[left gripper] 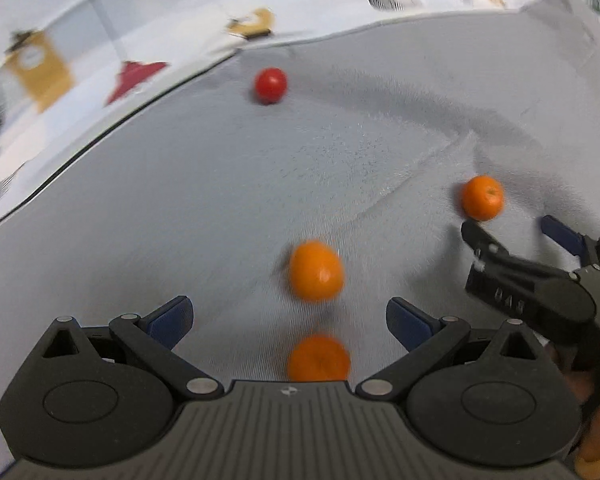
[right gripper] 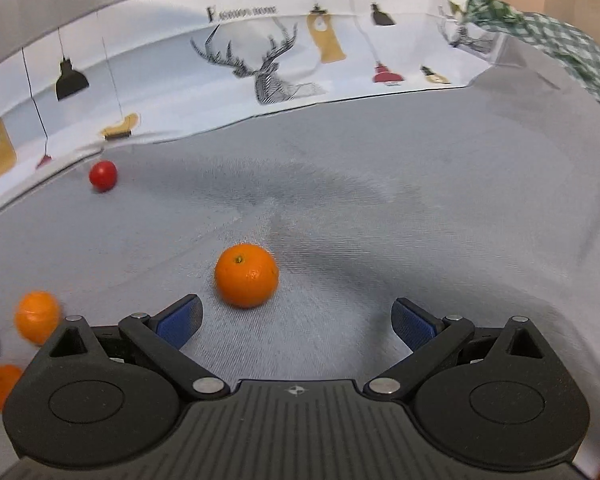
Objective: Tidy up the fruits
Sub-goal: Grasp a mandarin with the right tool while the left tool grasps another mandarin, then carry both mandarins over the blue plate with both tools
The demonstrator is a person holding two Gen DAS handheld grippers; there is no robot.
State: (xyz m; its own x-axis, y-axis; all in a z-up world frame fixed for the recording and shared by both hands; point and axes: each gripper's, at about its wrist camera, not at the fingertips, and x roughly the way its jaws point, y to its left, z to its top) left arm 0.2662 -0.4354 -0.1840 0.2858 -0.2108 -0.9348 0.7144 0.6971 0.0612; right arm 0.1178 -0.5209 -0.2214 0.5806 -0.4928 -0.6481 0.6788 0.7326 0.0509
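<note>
Tomato beyond oranges, printed cloth behind

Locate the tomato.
The tomato lies far left in the right wrist view, on the grey cloth beside the printed cloth, apart from the oranges.

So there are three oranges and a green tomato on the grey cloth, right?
Almost. The tomato is red, not green, as the right wrist view shows clearly. The three oranges do lie on the grey cloth.
</note>
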